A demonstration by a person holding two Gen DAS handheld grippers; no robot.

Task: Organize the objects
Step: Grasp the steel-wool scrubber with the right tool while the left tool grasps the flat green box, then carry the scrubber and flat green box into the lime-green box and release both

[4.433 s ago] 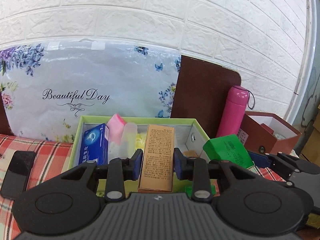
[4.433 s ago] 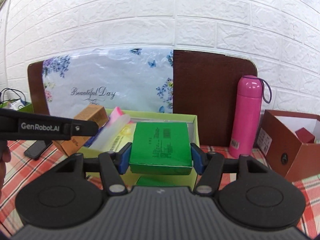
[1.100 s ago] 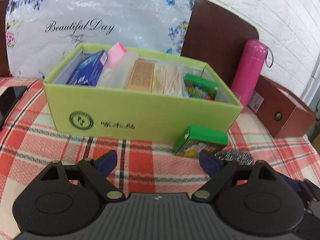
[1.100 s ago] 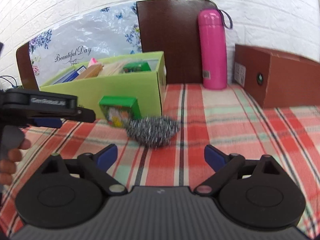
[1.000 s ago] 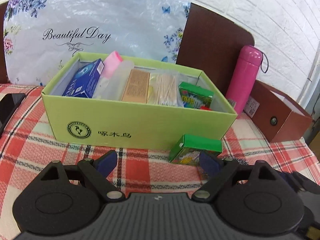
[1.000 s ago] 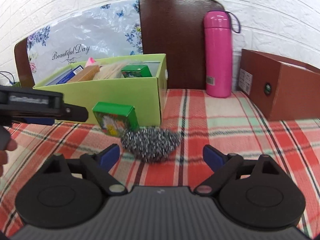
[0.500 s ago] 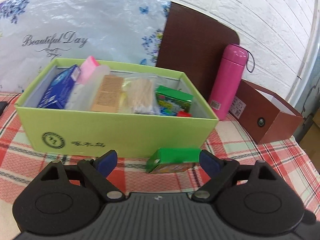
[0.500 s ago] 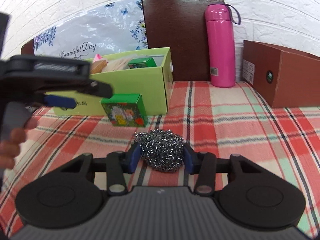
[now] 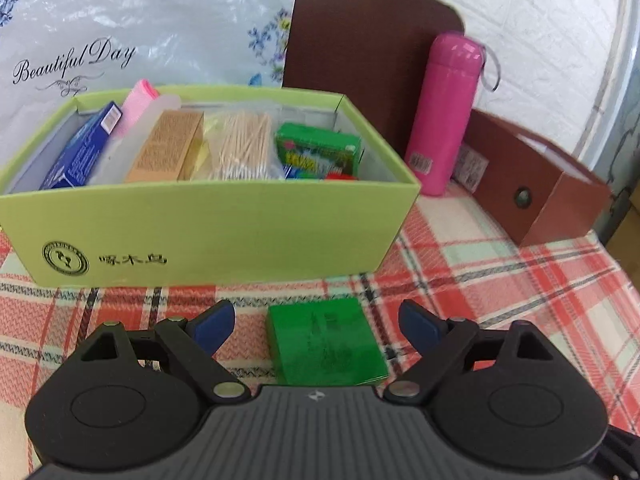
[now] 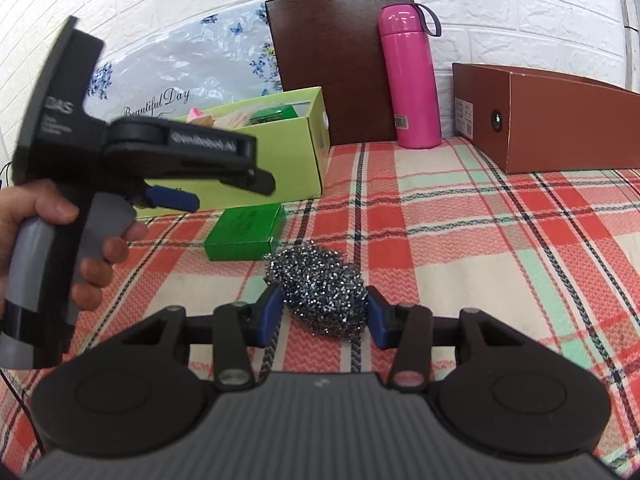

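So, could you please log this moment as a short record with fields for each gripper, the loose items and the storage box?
left gripper: open, jaws either side of the small green box, not touching it
right gripper: shut on the steel wool scrubber
small green box: lying flat on the plaid tablecloth, in front of the lime green box
lime green box contents: blue carton, tan carton, cotton swabs, another green packet
background: pink bottle upright, brown box on the right
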